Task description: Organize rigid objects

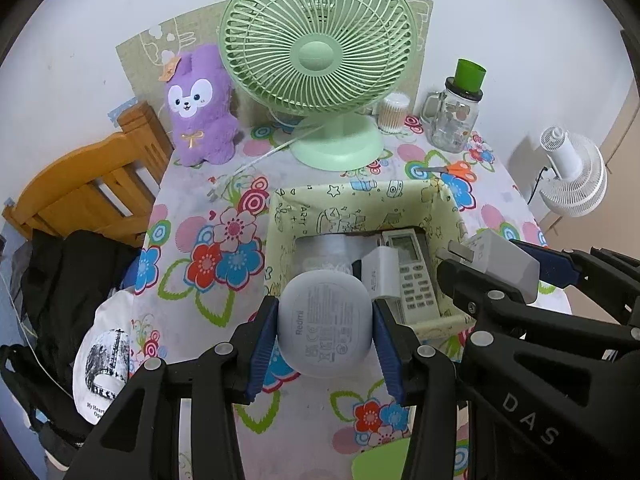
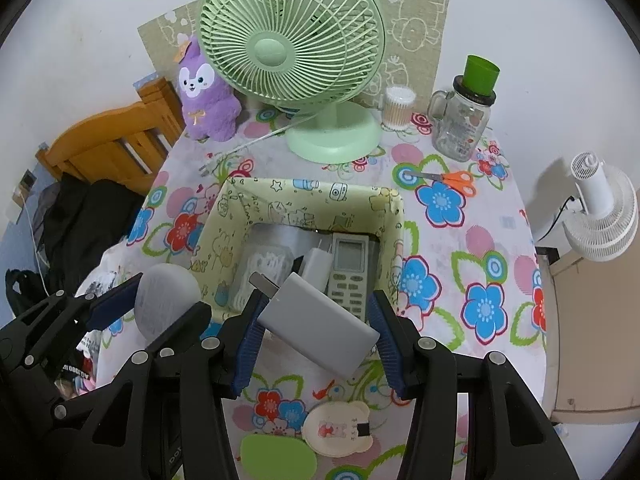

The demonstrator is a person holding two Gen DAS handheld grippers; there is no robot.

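Observation:
My left gripper [image 1: 325,334] is shut on a rounded grey Redmi earbud case [image 1: 324,323], held above the near edge of a yellow-green fabric box [image 1: 352,196]. My right gripper [image 2: 316,330] is shut on a grey plug-in charger [image 2: 316,322], also above the box's [image 2: 304,196] near edge. In the left wrist view the right gripper [image 1: 496,276] shows at the right with the charger [image 1: 504,260]. In the right wrist view the left gripper [image 2: 160,304] shows at the left with the case [image 2: 166,300]. Inside the box lie a white remote [image 2: 349,270], a white adapter [image 2: 316,262] and a clear packet [image 2: 264,272].
A green desk fan [image 1: 320,64], purple plush [image 1: 200,108], cotton-swab jar [image 1: 394,112], glass jar with green cup [image 1: 456,116] and orange scissors [image 1: 456,170] stand behind the box. A bear-shaped item [image 2: 338,428] and a green lid [image 2: 278,456] lie near me. Wooden chair [image 1: 88,184] left.

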